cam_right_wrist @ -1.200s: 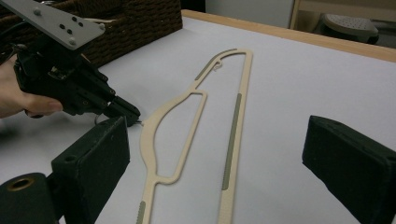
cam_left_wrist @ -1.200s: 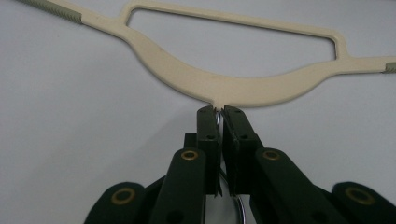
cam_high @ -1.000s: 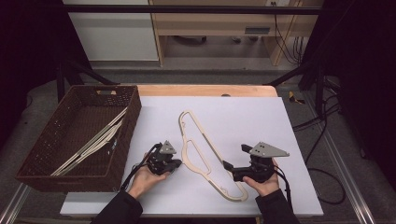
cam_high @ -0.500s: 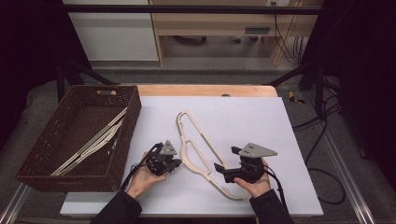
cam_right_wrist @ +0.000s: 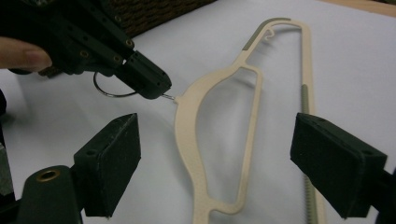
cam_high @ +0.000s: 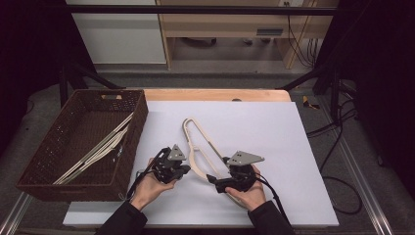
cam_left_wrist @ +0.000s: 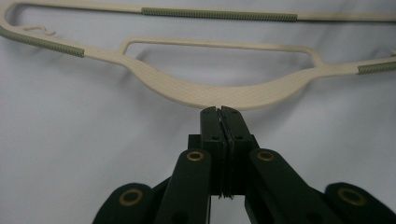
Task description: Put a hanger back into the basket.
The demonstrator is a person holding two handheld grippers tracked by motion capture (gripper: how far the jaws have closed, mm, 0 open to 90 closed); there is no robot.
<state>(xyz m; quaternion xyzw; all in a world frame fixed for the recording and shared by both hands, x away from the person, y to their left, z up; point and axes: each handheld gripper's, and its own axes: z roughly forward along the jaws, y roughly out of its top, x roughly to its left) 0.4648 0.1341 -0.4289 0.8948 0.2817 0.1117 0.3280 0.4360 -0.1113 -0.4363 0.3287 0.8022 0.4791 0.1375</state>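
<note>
With our left tool point(cam_high: 182, 171) clamped on the metal hook point(cam_right_wrist: 169, 96) of the cream plastic hanger point(cam_high: 200, 147) at the white desk's point(cam_high: 293, 147) centre, our right tool point(cam_right_wrist: 215, 163), jaws closing but apart, straddles it; the wicker basket point(cam_high: 63, 181) at nine o'clock awaits.

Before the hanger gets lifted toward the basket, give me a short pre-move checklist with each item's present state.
1. Left gripper shut on the hanger's metal hook: ok.
2. Right gripper clamped on the hanger: not ok; jaws have just been closing but stand wide, pads apart from it.
3. Hanger between the right jaws: ok.
4. Basket has room beside the hangers inside: ok.
5. Hanger lifted off the white table: cannot tell.
</note>
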